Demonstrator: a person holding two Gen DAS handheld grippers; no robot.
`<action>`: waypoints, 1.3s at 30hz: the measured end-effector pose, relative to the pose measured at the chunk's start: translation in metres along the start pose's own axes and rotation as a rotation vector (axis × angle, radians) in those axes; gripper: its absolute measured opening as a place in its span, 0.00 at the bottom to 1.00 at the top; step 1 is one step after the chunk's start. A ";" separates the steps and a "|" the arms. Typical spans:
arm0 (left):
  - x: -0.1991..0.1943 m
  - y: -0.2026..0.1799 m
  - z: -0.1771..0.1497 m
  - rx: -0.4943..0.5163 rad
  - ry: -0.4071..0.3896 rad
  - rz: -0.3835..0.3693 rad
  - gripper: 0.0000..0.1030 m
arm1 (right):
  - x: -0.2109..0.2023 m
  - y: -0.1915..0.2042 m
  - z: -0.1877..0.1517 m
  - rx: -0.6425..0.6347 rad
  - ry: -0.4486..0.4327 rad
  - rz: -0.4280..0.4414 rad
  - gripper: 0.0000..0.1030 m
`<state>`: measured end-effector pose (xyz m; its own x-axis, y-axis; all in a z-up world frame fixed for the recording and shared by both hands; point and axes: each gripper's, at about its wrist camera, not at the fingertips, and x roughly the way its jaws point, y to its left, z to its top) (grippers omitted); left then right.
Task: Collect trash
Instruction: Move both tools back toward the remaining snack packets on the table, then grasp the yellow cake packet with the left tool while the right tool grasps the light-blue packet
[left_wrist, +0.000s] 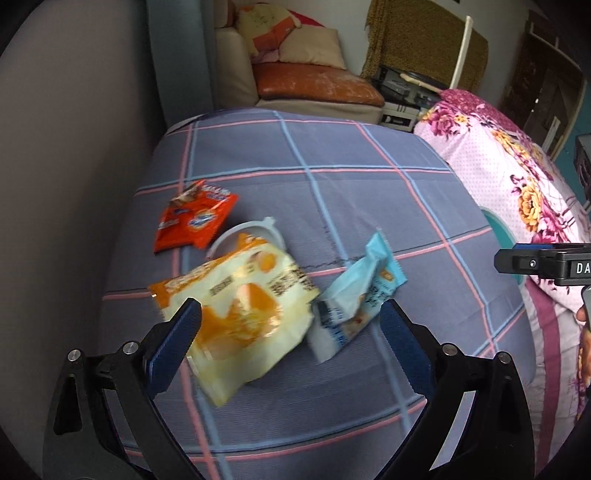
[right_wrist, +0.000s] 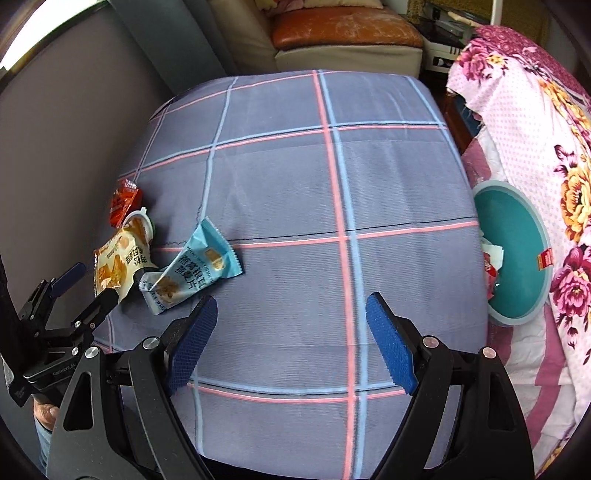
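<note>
Your left hand-held gripper (left_wrist: 290, 321) stands wide open, holding nothing, with the crinkled yellow-and-orange plastic snack bag (left_wrist: 240, 314) directly ahead between its blue pads, long axis running from lower centre toward upper left of the frame. The pale-blue foil wrapper (left_wrist: 354, 302) lies just beside it; the red sachet (left_wrist: 194, 221) and white plastic cup (left_wrist: 251, 236) lie beyond. Your right hand-held gripper (right_wrist: 291, 332) (also wide open, empty) is farther off. All rest on the checked blue bed sheet (right_wrist: 295, 184); a teal bin (right_wrist: 513, 251) sits at right, against the floral quilt (right_wrist: 554, 147).
</note>
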<state>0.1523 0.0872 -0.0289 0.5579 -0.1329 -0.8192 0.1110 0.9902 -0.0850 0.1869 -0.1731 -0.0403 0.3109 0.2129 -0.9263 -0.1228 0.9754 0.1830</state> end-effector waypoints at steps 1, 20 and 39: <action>0.001 0.012 -0.003 -0.017 0.004 0.012 0.94 | 0.008 0.009 0.001 -0.011 0.020 0.007 0.76; 0.045 0.081 -0.020 -0.061 0.095 0.003 0.94 | 0.097 0.080 0.026 -0.073 0.177 0.028 0.76; 0.045 0.032 -0.032 -0.032 0.088 -0.158 0.28 | 0.072 0.050 -0.004 -0.131 0.086 0.080 0.05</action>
<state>0.1550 0.1140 -0.0869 0.4613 -0.2838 -0.8406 0.1649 0.9584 -0.2331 0.1993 -0.1090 -0.0992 0.2147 0.2780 -0.9363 -0.2678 0.9386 0.2174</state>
